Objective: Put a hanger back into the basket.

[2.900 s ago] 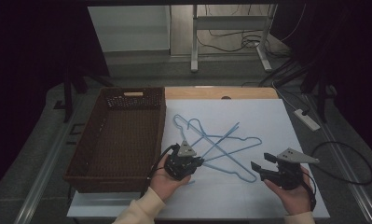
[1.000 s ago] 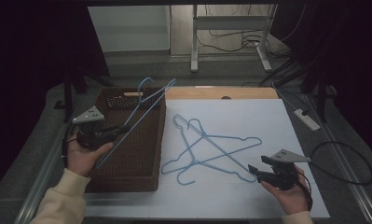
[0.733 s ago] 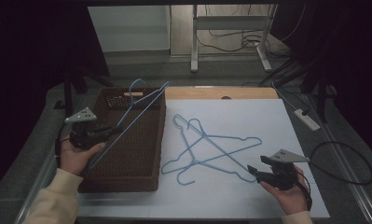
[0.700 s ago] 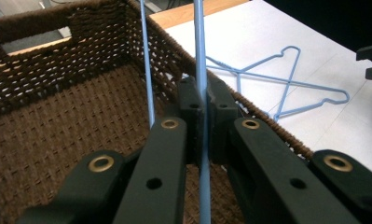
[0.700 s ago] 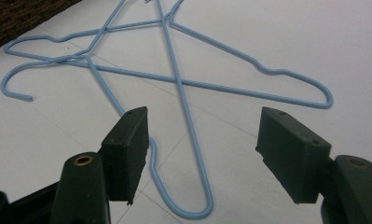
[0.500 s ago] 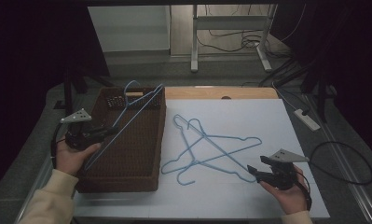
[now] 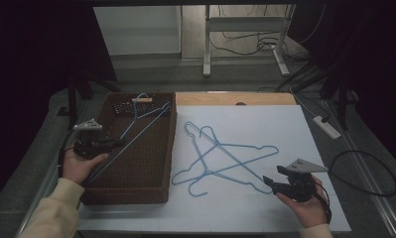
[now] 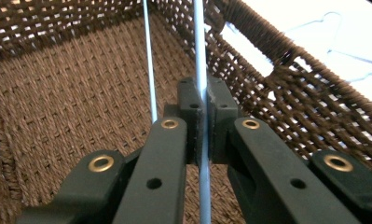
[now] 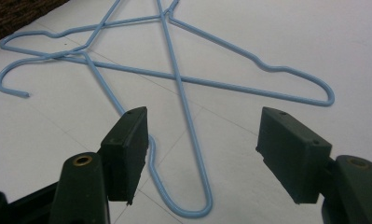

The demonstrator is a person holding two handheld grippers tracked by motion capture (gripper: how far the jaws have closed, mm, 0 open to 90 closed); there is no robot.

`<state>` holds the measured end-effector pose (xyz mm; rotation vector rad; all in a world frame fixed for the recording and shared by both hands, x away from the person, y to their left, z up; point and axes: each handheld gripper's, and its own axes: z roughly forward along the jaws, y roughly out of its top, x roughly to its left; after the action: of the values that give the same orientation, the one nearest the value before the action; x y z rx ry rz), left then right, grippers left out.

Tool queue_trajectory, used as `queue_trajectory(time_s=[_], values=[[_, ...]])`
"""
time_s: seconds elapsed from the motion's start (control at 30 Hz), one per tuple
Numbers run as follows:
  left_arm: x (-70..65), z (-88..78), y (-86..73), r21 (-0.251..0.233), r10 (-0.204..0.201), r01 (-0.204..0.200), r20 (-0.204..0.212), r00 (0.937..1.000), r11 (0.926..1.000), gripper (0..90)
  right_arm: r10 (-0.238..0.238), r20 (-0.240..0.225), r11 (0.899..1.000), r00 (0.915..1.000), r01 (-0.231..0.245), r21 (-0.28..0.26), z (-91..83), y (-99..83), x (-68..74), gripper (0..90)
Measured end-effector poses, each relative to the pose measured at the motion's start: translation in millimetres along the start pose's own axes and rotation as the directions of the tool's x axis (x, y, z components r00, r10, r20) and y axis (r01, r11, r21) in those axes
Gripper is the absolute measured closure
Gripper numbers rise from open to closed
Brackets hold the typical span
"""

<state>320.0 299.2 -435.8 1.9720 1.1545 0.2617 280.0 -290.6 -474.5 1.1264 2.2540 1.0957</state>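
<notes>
White sheeting covers the bench [image 7: 285, 129]; left hand-held gripper [image 8: 201, 100] pinches a blue hanger [image 7: 136, 131] over the wicker basket [image 7: 136, 193], right hand-held gripper [image 9: 202, 158] spread above two crossed hangers [image 7: 225, 158].

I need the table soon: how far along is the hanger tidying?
Nothing lies loose in the basket yet. In hand: the left gripper is shut on one blue hanger, held over the basket. Left: two crossed hangers on the white table, with the right gripper open at their near corner.
</notes>
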Motion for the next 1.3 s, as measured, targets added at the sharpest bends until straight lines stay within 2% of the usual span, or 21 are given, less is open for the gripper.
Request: queue_trajectory(time_s=[0.1, 0.27, 0.4, 0.5, 0.53, 0.63, 0.67, 0.7, 0.77, 0.8, 0.93, 1.07, 1.13, 1.2, 1.3], values=[[2.2, 7.3, -1.6, 0.023, 0.003, -0.003, -0.001, 1.0000, 0.9997, 86.6, -0.001, -0.001, 1.000, 1.0000, 0.001, 0.006, 0.6, -0.2, -0.1, 34.5], [7.1, 14.5, -3.7, 0.054, -0.013, 0.013, 0.001, 0.9999, 0.9985, 86.5, -0.001, 0.000, 1.000, 1.0000, 0.001, 0.011, 0.5, -0.3, -0.2, 34.5], [10.2, 16.0, -3.8, 0.067, -0.016, 0.018, -0.025, 0.9996, 0.9976, 86.4, 0.001, -0.001, 1.000, 1.0000, -0.001, 0.014, 1.0, -0.5, 0.0, 34.5], [13.3, 15.9, -3.6, 0.085, -0.025, 0.034, -0.103, 0.9944, 0.9958, 86.3, -0.001, -0.003, 1.000, 1.0000, 0.001, 0.017, 1.5, -0.5, 0.3, 34.5], [13.3, 15.9, -3.6, 0.085, -0.025, 0.034, -0.103, 0.9944, 0.9958, 86.3, -0.001, -0.003, 1.000, 1.0000, 0.001, 0.017, 1.5, -0.5, 0.3, 34.5], [14.3, 18.8, -4.4, 0.135, -0.021, 0.048, -0.195, 0.9805, 0.9898, 86.2, -0.003, -0.002, 1.000, 1.0000, 0.003, 0.024, 2.4, -0.5, 1.2, 34.3], [14.6, 20.9, -4.5, 0.162, -0.015, 0.054, -0.232, 0.9726, 0.9854, 86.2, -0.004, -0.002, 1.000, 1.0000, 0.004, 0.025, 2.5, -0.5, 1.2, 34.3], [14.6, 20.9, -4.5, 0.162, -0.015, 0.054, -0.232, 0.9726, 0.9854, 86.2, -0.004, -0.002, 1.000, 1.0000, 0.004, 0.025, 2.5, -0.5, 1.2, 34.3], [14.4, 23.4, -4.0, 0.188, -0.007, 0.058, -0.262, 0.9651, 0.9805, 86.2, -0.005, -0.001, 1.000, 1.0000, 0.005, 0.027, 3.0, -0.6, 1.4, 34.1], [13.6, 25.7, -3.4, 0.214, 0.015, 0.049, -0.287, 0.9578, 0.9755, 86.0, -0.006, -0.001, 1.000, 1.0000, 0.006, 0.028, 3.4, -0.8, 1.3, 34.0], [13.4, 31.8, -2.4, 0.273, 0.049, 0.047, -0.335, 0.9408, 0.9609, 86.0, -0.011, 0.001, 1.000, 0.9999, 0.011, 0.029, 4.2, -0.6, 1.4, 33.9], [16.2, 37.6, -1.9, 0.319, 0.058, 0.064, -0.359, 0.9315, 0.9457, 85.9, -0.015, -0.001, 0.999, 0.9999, 0.015, 0.033, 5.1, -0.4, 1.9, 33.9], [18.8, 40.3, -2.7, 0.335, 0.046, 0.082, -0.359, 0.9324, 0.9385, 85.7, -0.015, 0.000, 0.999, 0.9999, 0.015, 0.032, 5.1, -0.5, 1.9, 33.9], [19.7, 42.2, -3.8, 0.353, 0.055, 0.083, -0.363, 0.9301, 0.9320, 85.7, -0.015, 0.000, 0.999, 0.9999, 0.015, 0.032, 4.9, -0.5, 1.8, 33.9], [18.1, 43.7, -4.2, 0.363, 0.072, 0.071, -0.366, 0.9278, 0.9290, 85.0, -0.014, 0.000, 0.999, 0.9999, 0.014, 0.033, 5.0, -0.5, 1.9, 33.8]])
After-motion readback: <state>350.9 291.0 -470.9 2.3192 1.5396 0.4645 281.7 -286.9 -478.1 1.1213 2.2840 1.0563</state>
